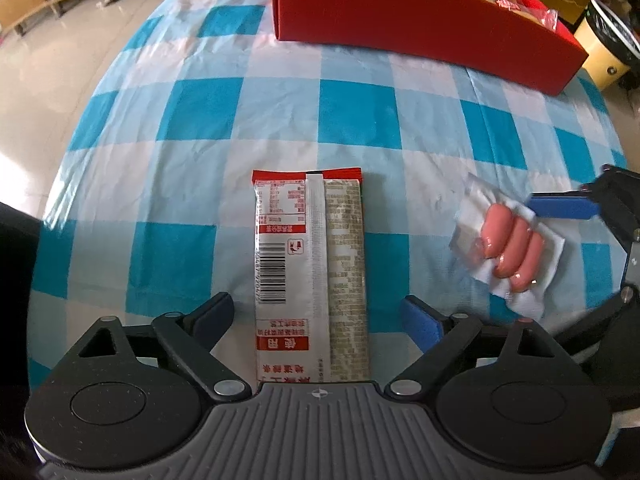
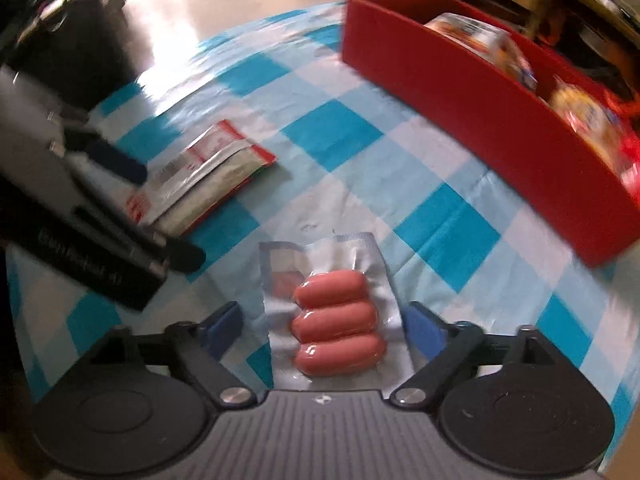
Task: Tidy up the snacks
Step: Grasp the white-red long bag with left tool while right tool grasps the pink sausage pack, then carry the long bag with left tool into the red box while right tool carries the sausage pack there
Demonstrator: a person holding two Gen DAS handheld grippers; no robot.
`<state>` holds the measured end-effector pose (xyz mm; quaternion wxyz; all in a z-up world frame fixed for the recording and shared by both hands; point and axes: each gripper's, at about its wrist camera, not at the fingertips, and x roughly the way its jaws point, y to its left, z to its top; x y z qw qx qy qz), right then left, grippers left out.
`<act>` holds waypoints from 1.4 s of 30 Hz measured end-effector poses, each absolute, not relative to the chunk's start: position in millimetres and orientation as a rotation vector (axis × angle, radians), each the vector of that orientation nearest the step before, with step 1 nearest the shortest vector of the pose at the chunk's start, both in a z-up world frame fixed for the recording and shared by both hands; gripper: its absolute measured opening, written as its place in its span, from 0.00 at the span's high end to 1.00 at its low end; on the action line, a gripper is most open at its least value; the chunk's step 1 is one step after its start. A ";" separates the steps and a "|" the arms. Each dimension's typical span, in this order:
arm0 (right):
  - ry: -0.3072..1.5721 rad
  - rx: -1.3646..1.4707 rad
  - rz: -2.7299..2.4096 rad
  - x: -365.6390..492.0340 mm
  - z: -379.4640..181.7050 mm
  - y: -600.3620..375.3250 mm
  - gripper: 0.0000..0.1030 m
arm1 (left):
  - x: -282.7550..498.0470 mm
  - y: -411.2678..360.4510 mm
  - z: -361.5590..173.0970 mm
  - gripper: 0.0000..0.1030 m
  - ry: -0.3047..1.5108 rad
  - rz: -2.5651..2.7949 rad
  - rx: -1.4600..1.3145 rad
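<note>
A long white and red snack packet lies flat on the checked tablecloth, back side up with its barcode showing. My left gripper is open and straddles its near half, with a gap on both sides. To the right lies a clear vacuum pack of three pink sausages. My right gripper stands open around that pack, its pads not pressing on it. The sausage pack and a blue finger of the right gripper also show at the right edge of the left wrist view.
A red open box holding several snack bags stands at the far side of the table, also seen as the red box. The left gripper's body is at the left of the right wrist view. Floor and shelves lie beyond the table's edge.
</note>
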<state>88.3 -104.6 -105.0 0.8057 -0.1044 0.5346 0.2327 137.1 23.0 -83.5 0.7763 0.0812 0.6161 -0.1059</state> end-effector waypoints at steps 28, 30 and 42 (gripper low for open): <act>1.057 -0.017 0.280 47.5 -70.7 -137.1 0.36 | 123.1 39.1 -58.4 0.47 1.251 -0.171 0.078; 1.038 -0.001 0.268 48.1 -65.2 -141.2 0.36 | 124.4 37.9 -53.8 0.47 1.240 -0.172 0.073; 0.976 0.037 0.219 57.3 -51.5 -156.3 0.36 | 126.1 22.7 -39.6 0.46 1.199 -0.188 0.087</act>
